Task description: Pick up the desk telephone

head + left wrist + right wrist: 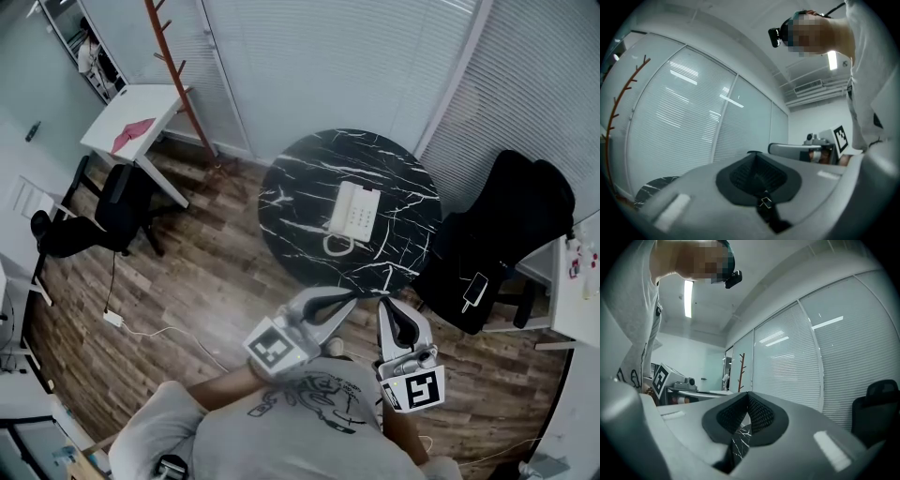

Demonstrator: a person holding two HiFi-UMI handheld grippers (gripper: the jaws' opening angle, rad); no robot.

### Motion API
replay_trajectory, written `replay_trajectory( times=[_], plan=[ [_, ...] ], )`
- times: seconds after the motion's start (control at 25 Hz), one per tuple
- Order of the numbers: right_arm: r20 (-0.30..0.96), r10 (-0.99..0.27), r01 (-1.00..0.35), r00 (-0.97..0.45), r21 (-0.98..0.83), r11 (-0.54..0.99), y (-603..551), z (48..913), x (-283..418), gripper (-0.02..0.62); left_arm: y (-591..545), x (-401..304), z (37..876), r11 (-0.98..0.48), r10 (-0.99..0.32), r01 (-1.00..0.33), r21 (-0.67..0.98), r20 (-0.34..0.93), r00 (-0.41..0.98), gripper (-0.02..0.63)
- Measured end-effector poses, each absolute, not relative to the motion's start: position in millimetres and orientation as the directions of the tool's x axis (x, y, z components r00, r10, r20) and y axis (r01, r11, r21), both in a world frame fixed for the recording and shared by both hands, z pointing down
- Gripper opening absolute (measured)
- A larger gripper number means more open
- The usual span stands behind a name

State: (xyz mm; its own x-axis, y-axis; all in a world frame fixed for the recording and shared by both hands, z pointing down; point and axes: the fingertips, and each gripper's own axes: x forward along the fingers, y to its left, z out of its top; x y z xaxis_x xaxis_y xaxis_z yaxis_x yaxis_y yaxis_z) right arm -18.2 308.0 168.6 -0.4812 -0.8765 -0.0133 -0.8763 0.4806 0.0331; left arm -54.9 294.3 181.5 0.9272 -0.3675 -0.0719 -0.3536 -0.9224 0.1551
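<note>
Both tools were pressed together with nothing between their jaws: the left gripper [349,298] and the right gripper [386,305] were held level side by side, close in front of the person's chest, tips toward the round black marble table [300,187]. The desk telephone [353,214] lay on that table, straight ahead and beyond both tips, apart from them, its long axis running near to far with the coiled cord [337,246] looped at its near end. The left gripper seemed slightly better lined up with it; neither was clearly closer.
</note>
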Motion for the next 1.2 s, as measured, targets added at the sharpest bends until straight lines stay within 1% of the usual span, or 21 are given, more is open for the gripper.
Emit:
replay_trajectory(
  times=[0.64, 1.2],
  plan=[
    [0.006, -0.846, -0.846, -0.533, 0.015, 0.533, 334, 183, 38, 0.006, 317, 6, 189, -0.899, -0.42, -0.404, 0.167, -0.07, 0.905, 0.002],
    [0.008, -0.838, -0.838, -0.546, 0.008, 0.546, 318, 190, 43, 0.006, 301, 7, 197, -0.891, -0.434, -0.418, 0.176, -0.062, 0.899, 0.002]
  ],
)
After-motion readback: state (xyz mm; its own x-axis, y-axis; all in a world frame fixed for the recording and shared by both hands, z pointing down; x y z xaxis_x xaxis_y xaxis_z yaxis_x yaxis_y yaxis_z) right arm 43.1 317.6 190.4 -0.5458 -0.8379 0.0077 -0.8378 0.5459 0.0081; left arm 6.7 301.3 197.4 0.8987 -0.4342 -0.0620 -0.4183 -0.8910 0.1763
